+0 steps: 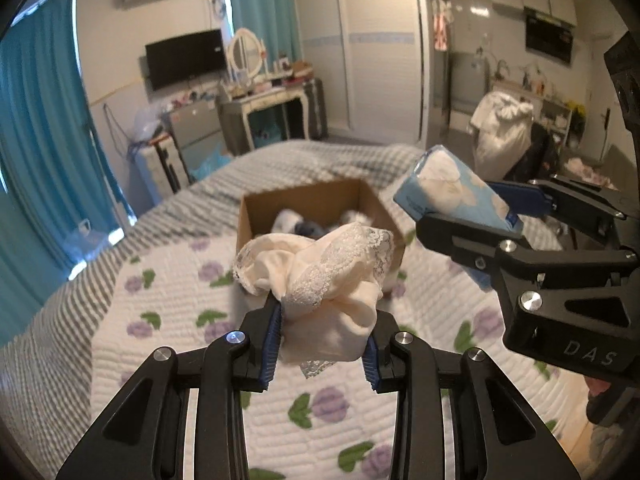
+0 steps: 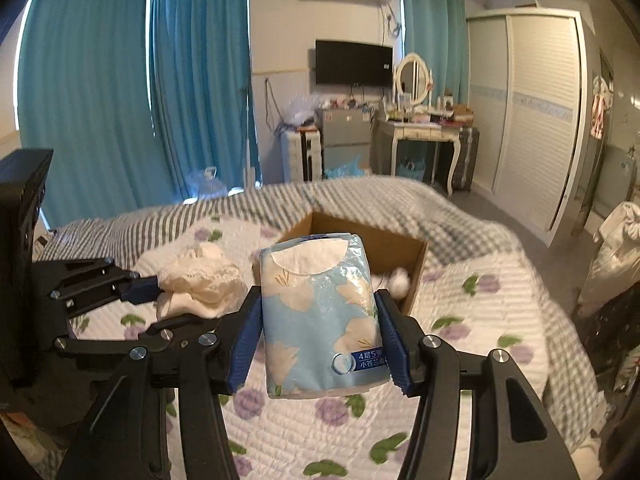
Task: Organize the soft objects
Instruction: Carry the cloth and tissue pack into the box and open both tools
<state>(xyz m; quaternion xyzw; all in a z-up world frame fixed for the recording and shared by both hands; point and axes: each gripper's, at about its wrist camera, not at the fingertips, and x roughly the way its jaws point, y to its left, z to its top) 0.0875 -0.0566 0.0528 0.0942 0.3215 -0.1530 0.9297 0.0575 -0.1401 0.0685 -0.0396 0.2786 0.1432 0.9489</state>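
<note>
The cardboard box [image 1: 316, 208] sat straight ahead of both tools, the left tool [image 1: 324, 336] clamping a cream cloth [image 1: 320, 276] nearer it, the right tool [image 2: 320, 340] squeezing a tissue pack [image 2: 320, 312].

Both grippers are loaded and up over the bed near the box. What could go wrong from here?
1. The cream lace cloth bunches well beyond the left gripper; a loose fold may snag the cardboard box rim.
2. The tissue pack in the right gripper is slick and squashy, so it might slip.
3. The grippers are close together and could collide over the box.
</note>
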